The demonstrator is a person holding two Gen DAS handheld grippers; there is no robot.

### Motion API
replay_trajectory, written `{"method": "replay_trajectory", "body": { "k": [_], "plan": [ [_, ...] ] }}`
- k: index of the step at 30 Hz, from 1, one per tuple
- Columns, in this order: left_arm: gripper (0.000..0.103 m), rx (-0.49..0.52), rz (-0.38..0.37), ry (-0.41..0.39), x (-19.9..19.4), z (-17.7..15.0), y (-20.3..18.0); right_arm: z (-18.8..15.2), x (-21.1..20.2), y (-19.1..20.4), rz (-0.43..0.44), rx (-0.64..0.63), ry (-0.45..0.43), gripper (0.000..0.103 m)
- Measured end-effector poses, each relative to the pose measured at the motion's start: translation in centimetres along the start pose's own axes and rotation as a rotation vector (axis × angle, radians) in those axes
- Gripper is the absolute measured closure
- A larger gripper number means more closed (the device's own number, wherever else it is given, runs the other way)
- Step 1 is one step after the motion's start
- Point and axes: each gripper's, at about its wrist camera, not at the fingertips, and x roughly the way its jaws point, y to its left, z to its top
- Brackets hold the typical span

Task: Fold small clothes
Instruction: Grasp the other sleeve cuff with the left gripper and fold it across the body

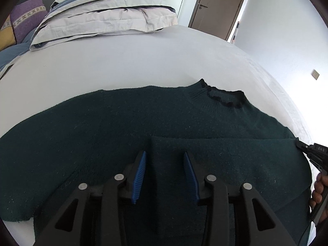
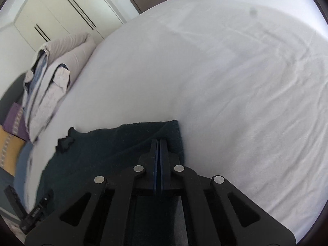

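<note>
Right tool pinches dark green sweater.

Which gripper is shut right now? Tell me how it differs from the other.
The right gripper: its blue pads are pressed together over the dark green sweater. The left gripper is open, pads apart above the sweater.

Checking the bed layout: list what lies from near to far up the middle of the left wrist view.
left gripper → dark green sweater → bare white sheet → stack of folded bedding
</note>
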Motion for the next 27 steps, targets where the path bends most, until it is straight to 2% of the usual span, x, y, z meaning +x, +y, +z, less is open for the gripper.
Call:
{"method": "replay_trajectory", "body": {
  "k": [2, 4, 5, 6, 7, 9, 11, 14, 17, 21, 24, 27],
  "plan": [
    [0.061, -0.015, -0.018, -0.005, -0.2, 0.0, 0.3, -1.0, -2.9, 1.7, 0.018, -0.026, -0.056, 0.094],
    [0.06, -0.028, -0.034, -0.007, -0.8, -0.1, 0.6, -2.8, -4.1, 3.2, 0.017, -0.082, -0.055, 0.085],
    [0.06, -0.039, -0.037, 0.0, -1.3, -0.2, 0.7, -3.7, -3.6, 3.9, -0.016, -0.123, -0.023, 0.063],
    [0.06, -0.061, -0.041, 0.011, -2.1, -0.1, 1.1, -4.6, -2.6, 4.1, -0.059, -0.16, 0.016, 0.033],
    [0.059, -0.077, -0.055, 0.011, -3.1, -0.1, 1.5, -5.8, -1.1, 3.7, -0.09, -0.196, 0.071, 0.022],
    [0.053, -0.096, -0.088, -0.037, -6.8, -0.3, 3.2, -5.9, -1.5, 3.7, -0.076, -0.199, 0.042, 0.021],
    [0.038, -0.142, -0.07, -0.092, -10.5, -0.9, 5.8, -5.0, -3.2, 3.9, -0.096, -0.141, 0.009, 0.023],
    [0.033, -0.318, -0.055, -0.162, -15.9, -2.9, 12.7, -4.4, -7.7, 5.1, -0.051, -0.095, -0.146, 0.023],
    [0.033, -0.541, -0.032, -0.198, -19.9, -6.3, 20.9, -5.6, -11.2, 7.7, -0.023, -0.131, -0.222, 0.023],
    [0.033, -0.781, -0.027, -0.219, -22.6, -10.9, 28.9, -8.7, -15.0, 11.0, 0.066, -0.179, -0.241, 0.023],
    [0.033, -0.98, -0.08, -0.235, -23.5, -14.2, 33.9, -11.3, -17.5, 12.0, 0.143, -0.192, -0.207, 0.023],
    [0.033, -1.106, -0.063, -0.264, -23.9, -16.1, 36.7, -13.0, -19.0, 13.2, 0.196, -0.21, -0.167, 0.023]
  ]
}}
